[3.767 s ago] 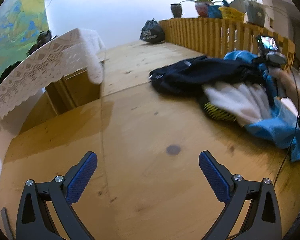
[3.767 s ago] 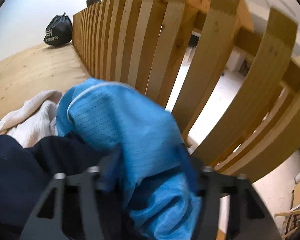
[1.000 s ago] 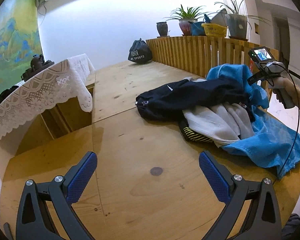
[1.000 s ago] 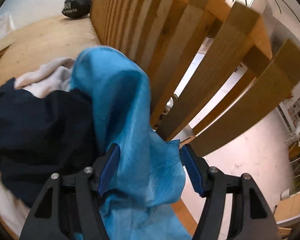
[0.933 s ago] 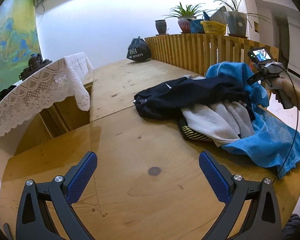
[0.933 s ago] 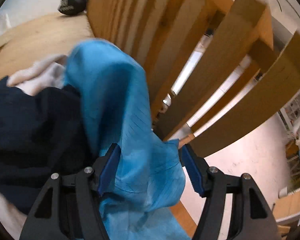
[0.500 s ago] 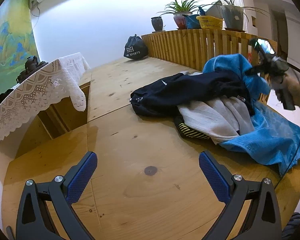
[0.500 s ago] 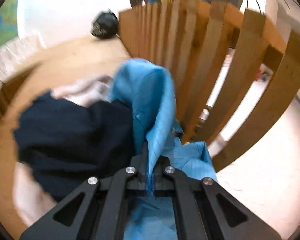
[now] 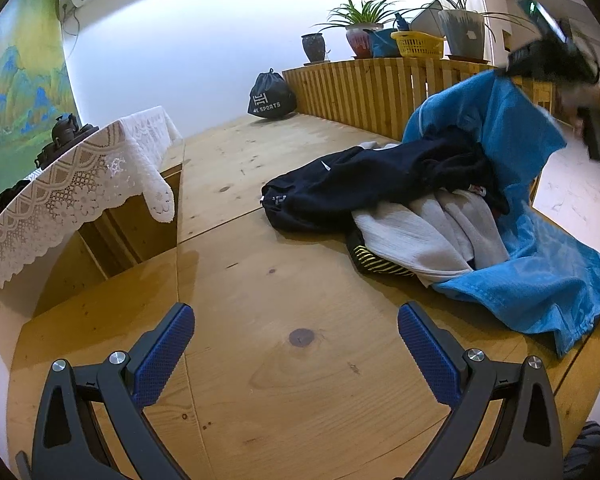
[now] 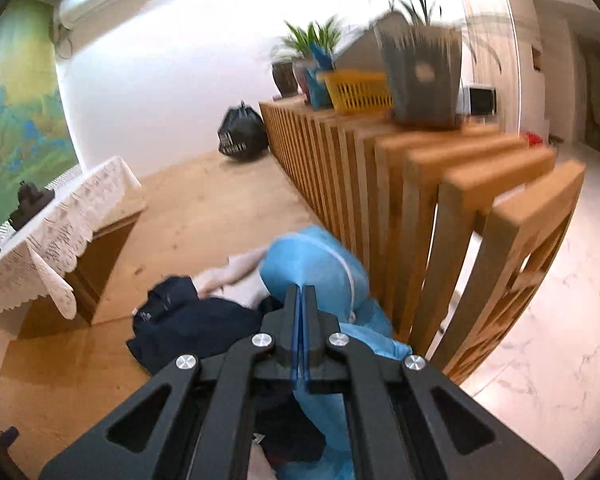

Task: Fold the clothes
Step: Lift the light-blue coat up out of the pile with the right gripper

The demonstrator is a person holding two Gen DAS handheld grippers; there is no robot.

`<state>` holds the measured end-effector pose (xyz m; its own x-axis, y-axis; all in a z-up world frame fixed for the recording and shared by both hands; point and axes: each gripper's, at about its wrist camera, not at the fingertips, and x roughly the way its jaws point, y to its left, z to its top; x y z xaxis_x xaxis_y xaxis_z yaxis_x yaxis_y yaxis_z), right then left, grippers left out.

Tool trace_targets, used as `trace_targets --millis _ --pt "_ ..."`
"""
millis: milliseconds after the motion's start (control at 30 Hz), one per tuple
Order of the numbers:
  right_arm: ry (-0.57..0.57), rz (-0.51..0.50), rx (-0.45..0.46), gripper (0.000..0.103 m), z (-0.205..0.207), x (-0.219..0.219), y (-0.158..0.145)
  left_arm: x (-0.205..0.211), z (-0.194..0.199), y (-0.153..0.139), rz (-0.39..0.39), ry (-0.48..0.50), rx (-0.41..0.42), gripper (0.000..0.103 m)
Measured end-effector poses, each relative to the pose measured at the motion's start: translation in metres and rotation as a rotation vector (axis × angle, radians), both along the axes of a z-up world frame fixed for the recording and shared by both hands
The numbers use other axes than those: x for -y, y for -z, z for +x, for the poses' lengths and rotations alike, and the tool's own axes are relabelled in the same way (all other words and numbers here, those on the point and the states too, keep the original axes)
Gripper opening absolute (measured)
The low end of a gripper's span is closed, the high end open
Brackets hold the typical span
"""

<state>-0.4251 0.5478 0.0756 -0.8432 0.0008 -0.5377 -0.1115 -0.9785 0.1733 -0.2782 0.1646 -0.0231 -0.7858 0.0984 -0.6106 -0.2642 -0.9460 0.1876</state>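
Left claw [image 9: 296, 344]: released, blue pads spread wide, hovering low over bare wooden surface [image 9: 260, 280], nothing between the fingers, well apart from the clothes. Far left: lace cloth [image 9: 80, 176] draped over a raised wooden block, dark objects on top of it. Beyond, against the white wall: black drawstring bag [image 9: 271, 98] resting on the surface beside the near end of the slatted wooden railing [image 9: 364, 92]. On top of the railing: potted plants and a yellow basket [image 9: 419, 43].

Right of centre: heap of clothes on the surface. Dark navy garment [image 9: 364, 184] sprawled across the top toward the left; pale grey-white garment [image 9: 428, 236] beneath it, spilling forward; black-and-yellow striped piece [image 9: 374, 264] peeking out at the near edge, under the pale one. Blue garment [image 9: 540, 256] under and behind the heap, one part lying flat toward the surface's right edge, another part lifted up beside the railing.

Right claw [image 10: 302, 312]: clenched on the blue garment [image 10: 316, 264], fabric pinched between the pressed pads, raised above the heap close to the railing [image 10: 380, 184]; blurred in the left wrist view.
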Motion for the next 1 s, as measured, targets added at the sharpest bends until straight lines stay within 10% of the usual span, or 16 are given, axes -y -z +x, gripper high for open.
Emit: trace_targets --millis 167,267,400,533,1000 --pt "-0.005 0.062 -0.111 0.000 0.034 0.010 -0.070 0.001 0.005 -0.004 -0.001 0.000 -0.002 0.103" --pt "0.023 0.189 0.019 0.000 0.033 0.020 -0.079 0.005 0.010 -0.009 0.019 0.000 -0.007 0.103" --pt "0.007 0.199 0.214 0.007 0.028 0.021 -0.035 0.006 0.014 -0.008 0.034 0.005 0.003 0.103" --pt "0.040 0.208 0.321 0.050 0.025 0.013 0.021 0.003 0.017 -0.003 0.005 0.013 0.005 0.103" --pt "0.121 0.289 0.412 0.063 -0.014 -0.011 0.099 0.000 0.010 0.012 -0.012 0.004 0.036 0.103"
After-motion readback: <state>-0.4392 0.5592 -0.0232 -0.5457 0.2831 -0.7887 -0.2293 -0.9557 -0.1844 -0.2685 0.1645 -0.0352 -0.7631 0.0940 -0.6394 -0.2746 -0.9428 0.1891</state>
